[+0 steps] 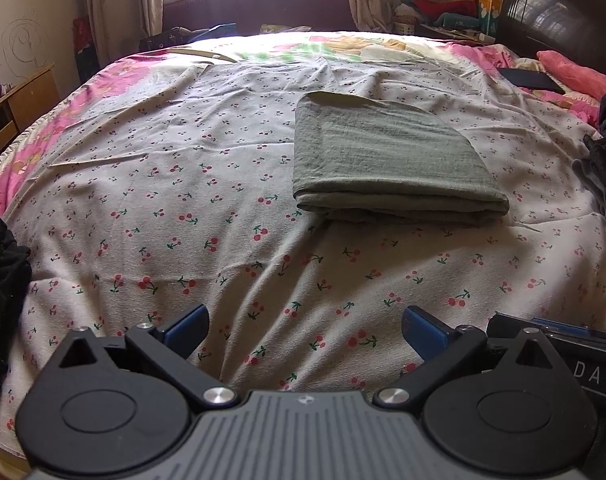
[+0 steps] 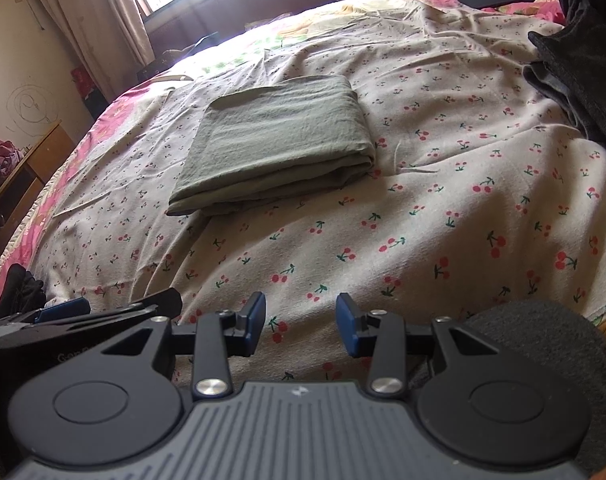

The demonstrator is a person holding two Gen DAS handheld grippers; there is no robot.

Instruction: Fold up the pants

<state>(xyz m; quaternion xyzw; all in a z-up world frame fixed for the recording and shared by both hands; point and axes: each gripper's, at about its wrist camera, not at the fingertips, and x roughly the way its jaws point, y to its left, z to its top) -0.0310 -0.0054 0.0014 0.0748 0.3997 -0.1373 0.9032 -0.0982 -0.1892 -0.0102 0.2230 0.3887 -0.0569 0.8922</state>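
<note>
On the cherry-print bedsheet (image 1: 223, 200), folded green pants (image 1: 391, 156) lie at twelve o'clock; left tongs (image 1: 305, 330) and right tongs (image 2: 301, 326) both spread, empty.

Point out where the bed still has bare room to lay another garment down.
Widest bare patch: the cherry-print sheet left of the folded green pants, and the strip between pants and grippers. Crowded: dark clothes pile at right, black garment at left edge.

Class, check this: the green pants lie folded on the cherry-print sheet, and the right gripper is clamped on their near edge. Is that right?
Not quite. The green pants do lie folded on the cherry-print sheet, but the right gripper holds nothing: the right wrist view shows its jaws open over bare sheet, short of the pants.
</note>
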